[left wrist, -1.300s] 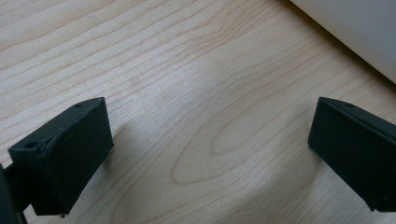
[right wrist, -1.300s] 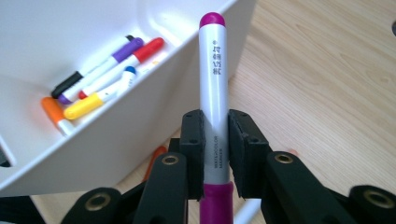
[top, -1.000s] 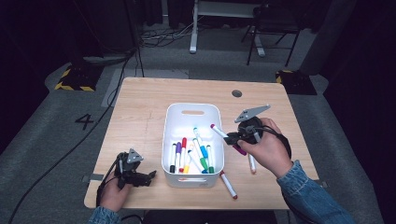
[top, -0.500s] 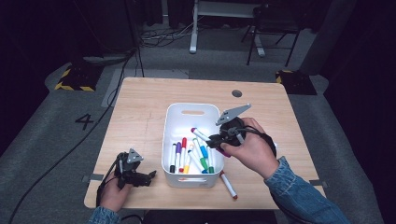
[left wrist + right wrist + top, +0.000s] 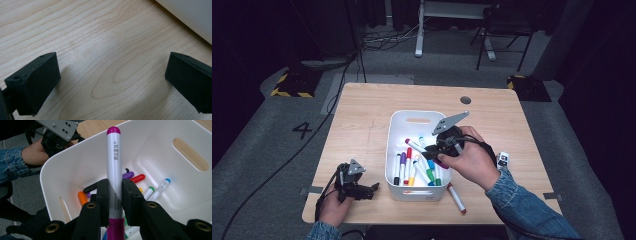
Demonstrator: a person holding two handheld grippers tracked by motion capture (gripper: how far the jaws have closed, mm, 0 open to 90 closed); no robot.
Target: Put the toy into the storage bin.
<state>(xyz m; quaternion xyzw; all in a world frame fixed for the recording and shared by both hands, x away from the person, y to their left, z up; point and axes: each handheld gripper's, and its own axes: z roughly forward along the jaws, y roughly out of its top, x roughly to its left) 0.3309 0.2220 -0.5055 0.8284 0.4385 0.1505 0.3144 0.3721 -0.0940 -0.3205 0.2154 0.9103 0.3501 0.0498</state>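
Over the white plastic bin (image 5: 418, 125), a magenta-capped marker (image 5: 114, 165) is clamped crosswise at its smooth white barrel by the right gripper (image 5: 115, 195), seemingly to be dropped among the markers already inside. The left gripper (image 5: 357, 187) is rested on the wood-grain table (image 5: 105, 50), jaws spread wide and empty.

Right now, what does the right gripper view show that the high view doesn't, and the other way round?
Right gripper view alone: black printed lettering on the white magenta-capped marker and the pads clamped on its barrel. High view alone: a red-capped marker lying on the light wooden table beside the bin, and the number four on the grey floor. Both: the white plastic bin of markers and the right tongs above it.
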